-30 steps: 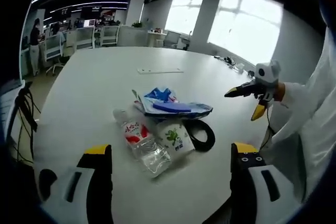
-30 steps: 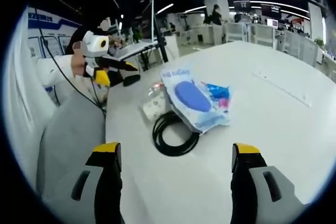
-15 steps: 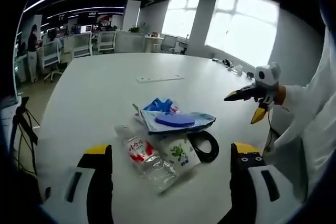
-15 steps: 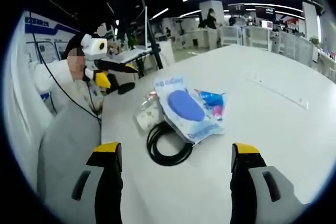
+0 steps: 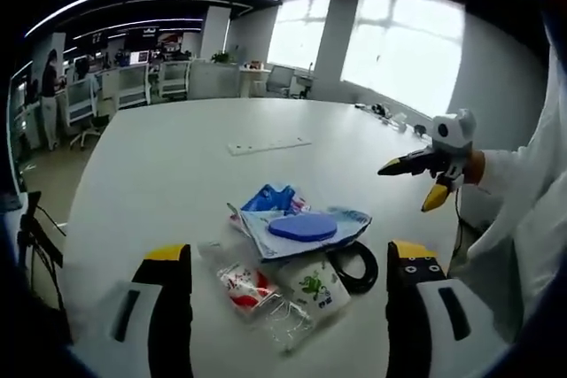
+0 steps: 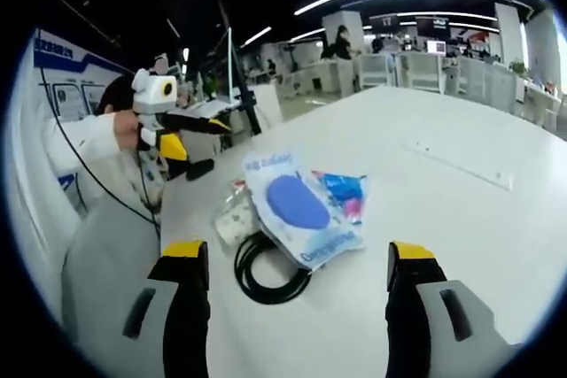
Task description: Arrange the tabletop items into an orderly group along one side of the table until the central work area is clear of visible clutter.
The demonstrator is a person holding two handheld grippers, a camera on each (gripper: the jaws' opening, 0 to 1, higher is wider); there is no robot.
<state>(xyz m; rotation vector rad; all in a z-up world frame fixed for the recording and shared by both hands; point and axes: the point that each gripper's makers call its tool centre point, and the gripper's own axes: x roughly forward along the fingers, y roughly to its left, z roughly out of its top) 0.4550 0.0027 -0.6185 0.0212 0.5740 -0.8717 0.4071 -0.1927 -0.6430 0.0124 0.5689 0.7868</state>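
Centrally on the white table (image 5: 159, 165), one cluster of items, both grippers held above it and apart from it.

Left gripper (image 5: 288, 303): jaws wide apart, nothing between them. Right gripper (image 6: 288, 294): jaws likewise spread and empty. Each gripper also appears in the other's view, held by a white-sleeved hand, yellow-tipped jaws parted.

Left gripper view lists what the other hardly shows: a crushed clear water bottle (image 5: 257, 298) with a red label, long axis running from the near edge away to the left, and a small white packet with green print (image 5: 317, 288) just beside it. In the right gripper view the packet is a partly hidden white corner (image 6: 232, 217) and the bottle cannot be made out.

Both views: a flat blue-and-white pouch (image 5: 301, 227) (image 6: 297, 208) lying on top of the pile, overlapping a smaller blue wrapper (image 5: 270, 199) (image 6: 341, 190); a coiled black cable (image 5: 359, 265) (image 6: 264, 267) touching the pouch's edge. The right gripper view shows the whole coil; the left only an arc.

Further along the table, well apart: a thin pale strip (image 5: 268, 143) (image 6: 456, 164) lying flat.

Room: open office, desks and chairs at the back, bright windows, ceiling light strips, people standing in the distance.
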